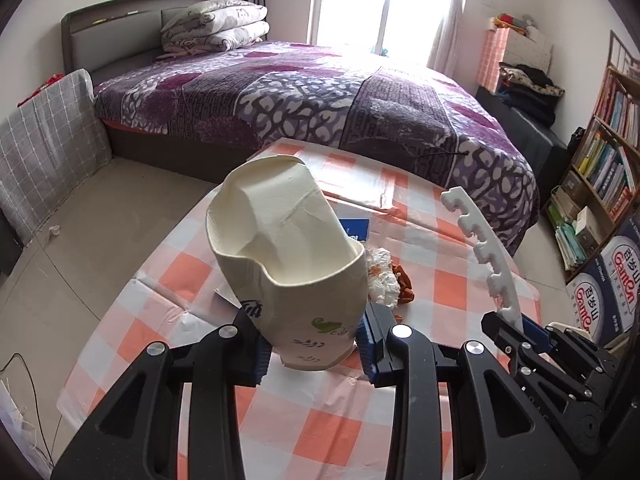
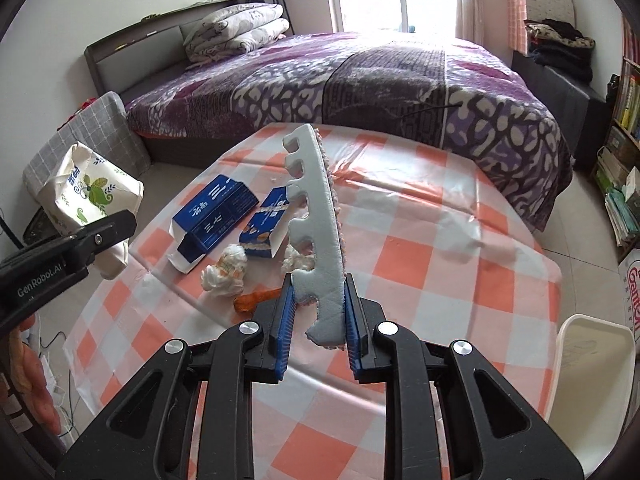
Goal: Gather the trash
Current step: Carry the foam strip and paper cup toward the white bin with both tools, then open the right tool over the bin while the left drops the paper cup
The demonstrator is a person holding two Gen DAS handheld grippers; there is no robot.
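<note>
My left gripper (image 1: pixel 316 344) is shut on a crushed cream paper cup (image 1: pixel 288 256) with green leaf print, held above the checked table (image 1: pixel 320 432); the cup also shows in the right wrist view (image 2: pixel 88 196). My right gripper (image 2: pixel 318 320) is shut on a notched white foam strip (image 2: pixel 316 216), held upright over the table; the strip also shows in the left wrist view (image 1: pixel 484 256). On the table lie two blue cartons (image 2: pixel 212 216) (image 2: pixel 268 220), crumpled tissues (image 2: pixel 224 272) and an orange scrap (image 2: pixel 256 300).
A bed with a purple cover (image 2: pixel 360 80) stands behind the table. A white chair (image 2: pixel 592 392) is at the right of the table. Bookshelves (image 1: pixel 604 160) and printed boxes (image 1: pixel 608 288) line the right wall. Cables (image 1: pixel 24 400) lie on the floor at left.
</note>
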